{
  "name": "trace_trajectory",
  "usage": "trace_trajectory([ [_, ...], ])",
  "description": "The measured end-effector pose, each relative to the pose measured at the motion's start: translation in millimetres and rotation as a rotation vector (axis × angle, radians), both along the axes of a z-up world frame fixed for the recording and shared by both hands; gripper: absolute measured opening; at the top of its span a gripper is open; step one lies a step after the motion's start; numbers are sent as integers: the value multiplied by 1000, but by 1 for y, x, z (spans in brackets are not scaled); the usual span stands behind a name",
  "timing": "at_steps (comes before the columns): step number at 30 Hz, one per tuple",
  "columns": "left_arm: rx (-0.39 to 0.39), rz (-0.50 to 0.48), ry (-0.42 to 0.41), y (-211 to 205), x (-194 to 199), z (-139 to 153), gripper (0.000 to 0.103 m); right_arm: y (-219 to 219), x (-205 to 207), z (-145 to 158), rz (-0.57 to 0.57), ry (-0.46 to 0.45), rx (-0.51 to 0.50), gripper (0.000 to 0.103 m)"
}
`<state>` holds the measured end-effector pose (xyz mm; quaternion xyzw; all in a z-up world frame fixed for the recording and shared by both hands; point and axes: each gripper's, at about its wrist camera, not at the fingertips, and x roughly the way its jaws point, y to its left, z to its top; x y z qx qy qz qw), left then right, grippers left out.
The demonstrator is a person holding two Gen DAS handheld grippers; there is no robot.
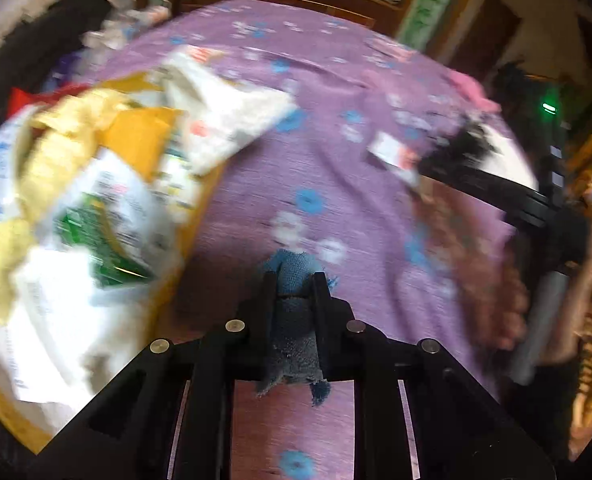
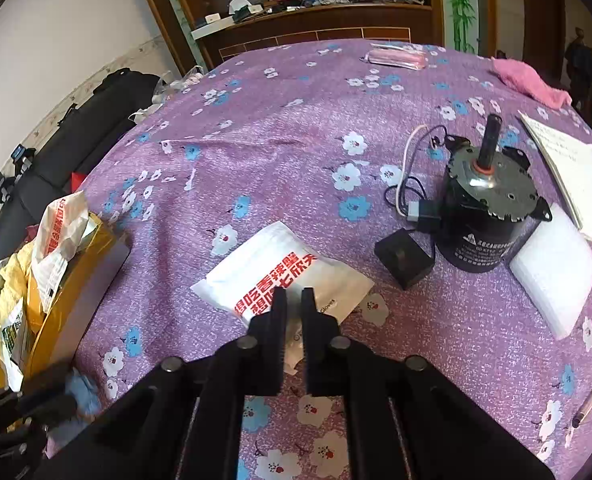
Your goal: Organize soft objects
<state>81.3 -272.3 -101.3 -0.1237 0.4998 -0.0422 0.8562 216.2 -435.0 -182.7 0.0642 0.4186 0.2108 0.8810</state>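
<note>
While left gripper (image 1: pixel 293 280) pinches blue cloth (image 1: pixel 293 268) above tablecloth (image 1: pixel 336 168), you're swinging toward yellow box (image 2: pixel 65 276) at table's left edge, likely drop spot. Right gripper (image 2: pixel 293 298): narrow gap, empty, over white glove packet (image 2: pixel 271 268), probably next. Pink cloth (image 2: pixel 530 78) sits far corner.

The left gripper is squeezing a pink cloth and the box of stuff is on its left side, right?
Not quite. The cloth pinched in the left gripper is blue, not pink, as the left wrist view shows. The pink cloth lies far off on the purple tablecloth, seen in the right wrist view. The box of stuff is indeed on its left side.
</note>
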Motion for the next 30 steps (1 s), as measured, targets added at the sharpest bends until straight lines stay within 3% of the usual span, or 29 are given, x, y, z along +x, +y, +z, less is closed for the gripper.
trace_trajectory([
  [6,-59,-111,-40,-29,-2,7,16,-12,-7,16,20,-48,125,0],
  [11,-96,-136,-81,-34,-6,21,16,-23,-11,26,15,-96,205,0],
  [22,-158,-99,-188,10,-30,57,16,-20,-23,26,22,-159,256,0],
  [30,-206,-67,-241,46,-43,73,16,-10,-91,45,8,-147,420,0],
])
